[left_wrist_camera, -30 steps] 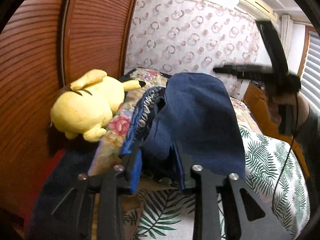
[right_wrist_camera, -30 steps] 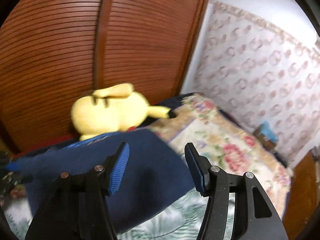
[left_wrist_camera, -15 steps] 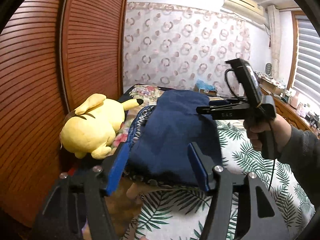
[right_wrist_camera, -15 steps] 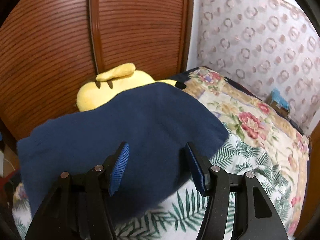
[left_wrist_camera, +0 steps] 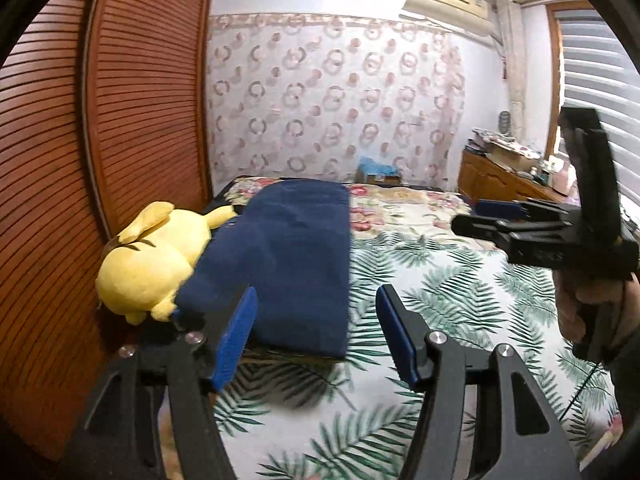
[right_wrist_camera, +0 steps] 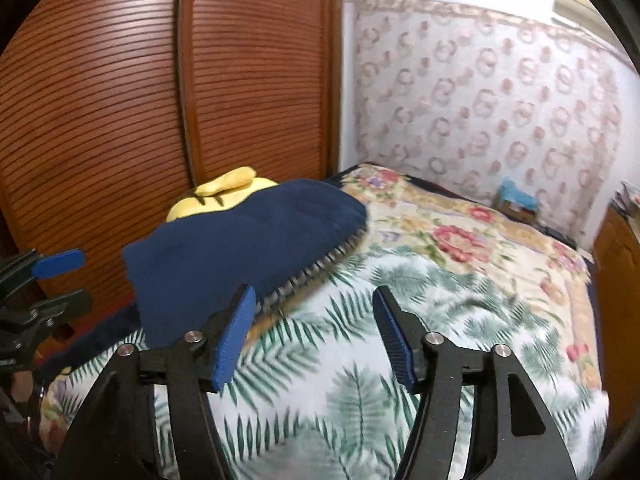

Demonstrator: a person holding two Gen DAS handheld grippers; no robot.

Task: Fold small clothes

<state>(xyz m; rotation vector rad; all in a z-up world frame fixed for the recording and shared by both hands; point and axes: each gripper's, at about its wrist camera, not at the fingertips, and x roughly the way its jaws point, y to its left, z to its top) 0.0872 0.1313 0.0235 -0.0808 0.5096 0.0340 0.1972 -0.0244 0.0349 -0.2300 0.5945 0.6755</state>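
Note:
A navy garment (left_wrist_camera: 288, 264) lies folded flat on the bed, its left edge against a yellow plush toy (left_wrist_camera: 148, 264). In the right wrist view the garment (right_wrist_camera: 240, 248) shows a striped trim along its lower edge. My left gripper (left_wrist_camera: 316, 296) hovers open just short of the garment's near end, with nothing between its blue pads. My right gripper (right_wrist_camera: 314, 294) is over the leaf-print cover to the right of the garment; its jaws are opening and empty. Each gripper also shows in the other's view: the right gripper (left_wrist_camera: 470, 215) and the left gripper (right_wrist_camera: 70, 282).
Brown louvred wardrobe doors (left_wrist_camera: 120, 120) stand close along the left side of the bed. The leaf-print bedcover (left_wrist_camera: 440, 292) spreads right of the garment, with a floral quilt (right_wrist_camera: 460, 236) beyond. A wooden dresser (left_wrist_camera: 500, 184) with clutter stands at the far right. A hand (left_wrist_camera: 580, 304) holds the right gripper.
My left gripper has let go of the navy garment and drawn back; the garment now lies flat by the plush toy. My right gripper has swung away to the right.

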